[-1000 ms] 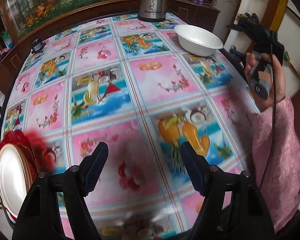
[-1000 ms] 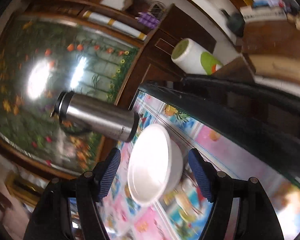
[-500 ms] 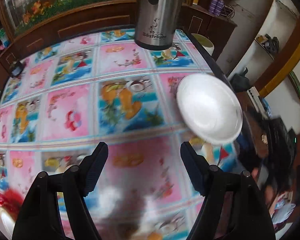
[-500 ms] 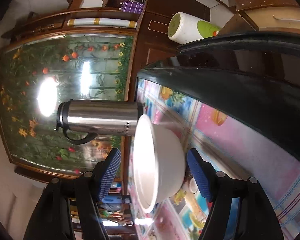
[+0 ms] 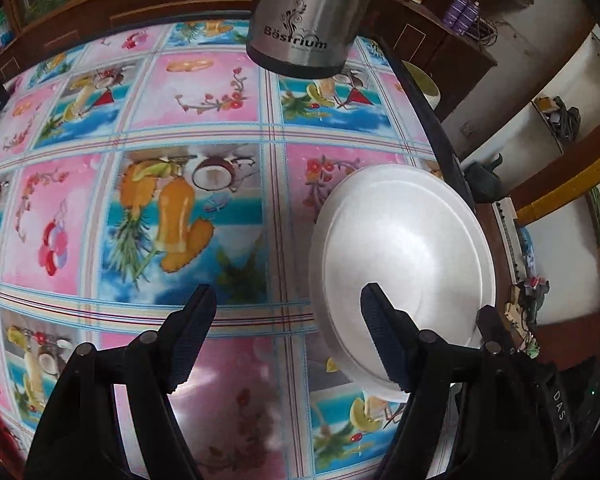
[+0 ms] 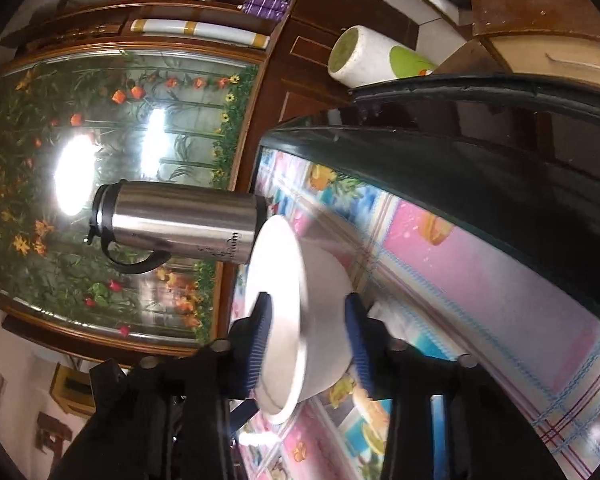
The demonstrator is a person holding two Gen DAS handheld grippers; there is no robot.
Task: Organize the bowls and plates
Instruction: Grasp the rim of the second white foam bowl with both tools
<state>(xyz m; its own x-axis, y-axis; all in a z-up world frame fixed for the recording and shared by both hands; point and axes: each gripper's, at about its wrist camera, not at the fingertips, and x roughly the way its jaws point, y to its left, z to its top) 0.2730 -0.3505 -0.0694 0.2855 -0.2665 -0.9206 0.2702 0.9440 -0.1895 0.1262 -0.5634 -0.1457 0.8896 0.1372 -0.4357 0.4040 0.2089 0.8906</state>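
Observation:
A white bowl sits on the fruit-pattern tablecloth near the table's right edge. My left gripper is open and empty, with its right finger over the bowl's near rim and its left finger over bare cloth. In the right wrist view the same bowl appears side-on, and my right gripper straddles its rim, one finger inside and one against the outer wall, with the jaws still partly apart. The right gripper's black body shows at the lower right of the left wrist view.
A steel flask stands behind the bowl, also in the right wrist view. The table's dark right edge runs close beside the bowl. A white-and-green bin and wooden cabinets stand beyond the table.
Both grippers have moved in on the bowl. The left one swung away from the plate stack at the left. The right gripper's jaws have narrowed and now straddle the bowl's rim.

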